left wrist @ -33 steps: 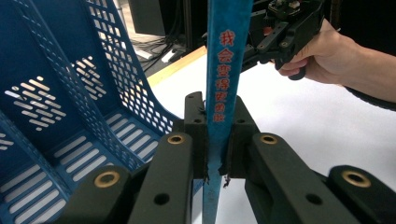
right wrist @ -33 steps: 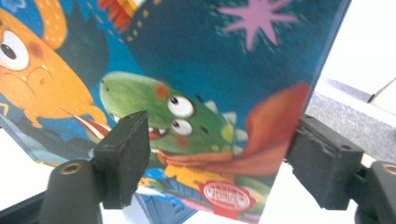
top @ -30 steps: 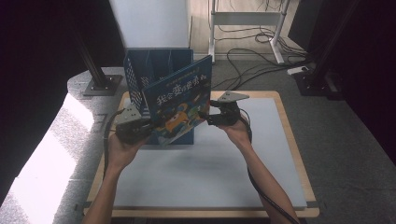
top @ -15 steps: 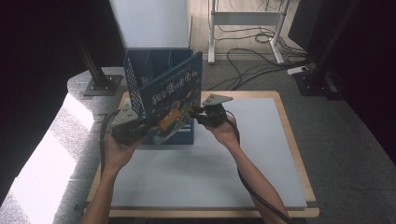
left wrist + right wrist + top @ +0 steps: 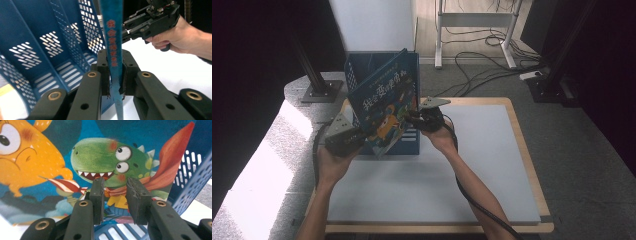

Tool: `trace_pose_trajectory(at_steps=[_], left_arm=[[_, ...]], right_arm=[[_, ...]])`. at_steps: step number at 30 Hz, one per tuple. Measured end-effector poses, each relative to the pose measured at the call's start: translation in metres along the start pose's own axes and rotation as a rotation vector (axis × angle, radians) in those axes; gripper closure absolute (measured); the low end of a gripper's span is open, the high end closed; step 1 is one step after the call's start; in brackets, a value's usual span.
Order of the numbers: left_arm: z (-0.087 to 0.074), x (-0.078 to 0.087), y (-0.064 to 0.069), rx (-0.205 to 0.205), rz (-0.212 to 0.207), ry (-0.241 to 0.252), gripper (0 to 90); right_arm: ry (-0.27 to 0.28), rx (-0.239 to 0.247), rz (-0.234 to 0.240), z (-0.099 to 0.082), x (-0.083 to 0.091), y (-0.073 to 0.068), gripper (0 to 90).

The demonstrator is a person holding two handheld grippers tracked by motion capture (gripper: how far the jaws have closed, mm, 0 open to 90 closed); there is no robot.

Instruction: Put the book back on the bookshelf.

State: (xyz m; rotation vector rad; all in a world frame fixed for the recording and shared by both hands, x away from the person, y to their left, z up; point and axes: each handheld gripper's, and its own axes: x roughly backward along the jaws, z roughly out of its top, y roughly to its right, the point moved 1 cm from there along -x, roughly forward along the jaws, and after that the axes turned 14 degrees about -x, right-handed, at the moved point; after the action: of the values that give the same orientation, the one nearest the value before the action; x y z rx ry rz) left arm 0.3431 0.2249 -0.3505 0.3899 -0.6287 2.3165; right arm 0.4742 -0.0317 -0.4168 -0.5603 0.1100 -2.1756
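From the high view: picture book (image 5: 384,107) held tilted in front of the blue file rack (image 5: 362,65), at the back edge of the white mat (image 5: 472,165). Left gripper (image 5: 362,134) clamped on the book's lower left corner; right gripper (image 5: 412,117) pressed up against the cover's right side, jaws having just been closing, nothing seen between them. Risk from here — a single corner pinch on a limp book, likely to swing or sag and catch a divider instead of entering a slot. Plenty of bare mat to the right and toward the person; wooden table rim (image 5: 522,145) well apart.

From the left gripper view: pads shut tight on the book's spine (image 5: 113,50), close to its bottom end. Perforated rack dividers (image 5: 87,37) just beside the spine on the left — tight room there, open mat on the right, where the other hand (image 5: 180,37) holds its gripper.

From the right gripper view: jaws narrow, a gap between the pads, the dinosaur cover (image 5: 105,162) lying behind them rather than gripped. A push here could bend the cover. Rack wall (image 5: 195,177) close at right.
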Motion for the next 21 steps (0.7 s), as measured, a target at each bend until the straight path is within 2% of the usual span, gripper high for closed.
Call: trace_pose_trajectory(at_steps=[6,10,15,18,21], left_arm=[[-0.002,-0.002,-0.007,0.069,-0.005,0.016,80.1],[0.005,-0.006,-0.004,0.054,0.011,0.006,80.1],[0.01,-0.01,-0.004,0.058,-0.01,0.016,81.3],[0.013,-0.012,-0.002,0.044,0.002,0.011,81.5],[0.014,-0.012,-0.004,0.049,-0.001,0.008,81.5]], right_arm=[[-0.015,-0.006,-0.002,0.001,-0.005,0.002,64.5],[-0.026,0.001,-0.006,0.0,-0.006,0.004,63.3],[-0.029,0.009,-0.021,-0.001,0.0,0.008,61.8],[-0.024,-0.002,-0.011,-0.002,0.005,0.01,59.7],[-0.034,-0.009,0.011,-0.003,0.01,0.009,57.1]])
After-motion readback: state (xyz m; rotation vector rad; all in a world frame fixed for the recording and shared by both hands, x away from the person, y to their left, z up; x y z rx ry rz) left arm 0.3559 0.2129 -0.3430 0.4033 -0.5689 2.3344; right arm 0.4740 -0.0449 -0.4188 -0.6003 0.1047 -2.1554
